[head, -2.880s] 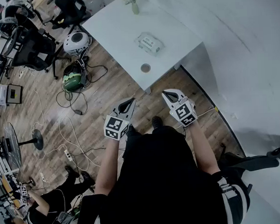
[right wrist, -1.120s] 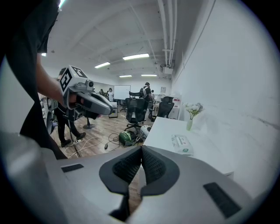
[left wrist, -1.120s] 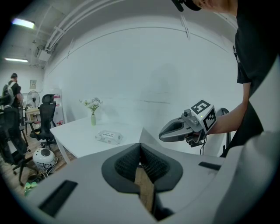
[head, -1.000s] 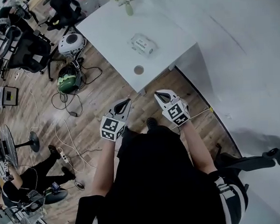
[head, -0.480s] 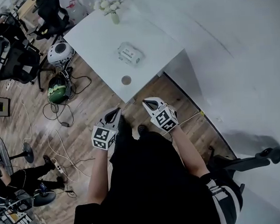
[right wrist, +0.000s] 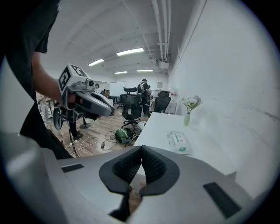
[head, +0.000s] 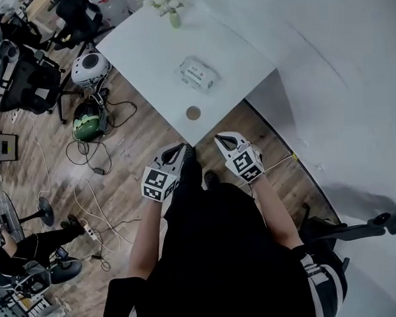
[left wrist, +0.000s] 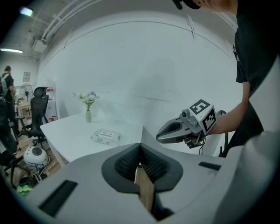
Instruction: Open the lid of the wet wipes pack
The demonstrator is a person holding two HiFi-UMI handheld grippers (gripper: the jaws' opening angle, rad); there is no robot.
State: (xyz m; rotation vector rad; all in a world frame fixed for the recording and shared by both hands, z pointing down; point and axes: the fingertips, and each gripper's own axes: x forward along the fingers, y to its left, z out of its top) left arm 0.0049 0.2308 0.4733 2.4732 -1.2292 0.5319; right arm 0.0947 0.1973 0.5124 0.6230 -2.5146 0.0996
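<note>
Two grippers, both short of the tabletop point(head: 146, 51), held over the wood floor point(head: 128, 148) in front of the person.

- Left gripper point(head: 182, 147): jaws clenched, tips touching, nothing between them.
- Right gripper point(head: 219, 139): same, jaws pressed together on nothing.
- They sit side by side at about the same height, both pointing toward the tabletop's near corner. Each one shows in the other's gripper view.

Wet wipes pack point(head: 199, 73): lies flat near the middle of the white tabletop, printed face up, top flat. Well apart from both grippers, untouched.

Also on the tabletop:
- small vase of flowers point(head: 172, 10) at the far end, near the wall
- round dark disc point(head: 193, 112) near the closer edge, between pack and grippers

On the floor left of the tabletop:
- white domed object point(head: 89, 69)
- green object point(head: 87, 124) just beside it, loose cables around both
- office chairs point(head: 32, 80) further left
</note>
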